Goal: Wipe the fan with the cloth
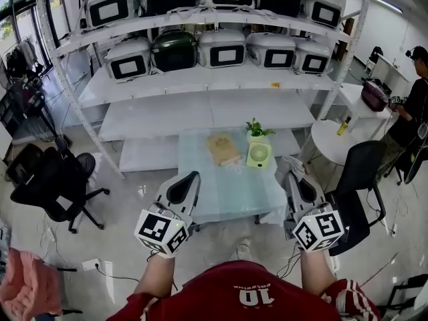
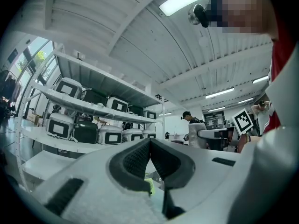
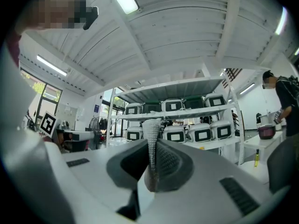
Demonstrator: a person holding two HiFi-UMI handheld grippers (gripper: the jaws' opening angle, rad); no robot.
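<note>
A small pale-green fan (image 1: 259,154) stands on the low glass table (image 1: 207,192), with a potted plant (image 1: 256,130) just behind it. My right gripper (image 1: 289,176) hovers at the table's right edge, shut on a grey-white waffle cloth (image 3: 150,134) that sticks up between its jaws. That cloth (image 1: 289,164) bunches at the jaw tips, right of the fan. My left gripper (image 1: 190,177) is held over the table's front left, its jaws closed tip to tip (image 2: 149,141) with nothing between them. A sliver of the fan (image 2: 148,186) shows under them.
A tan flat item (image 1: 223,148) lies on the table left of the fan. White shelving (image 1: 200,79) with several boxy appliances rises behind. Black office chairs stand at left (image 1: 57,186) and right (image 1: 358,179). A person (image 1: 411,105) stands by a round white table (image 1: 328,146).
</note>
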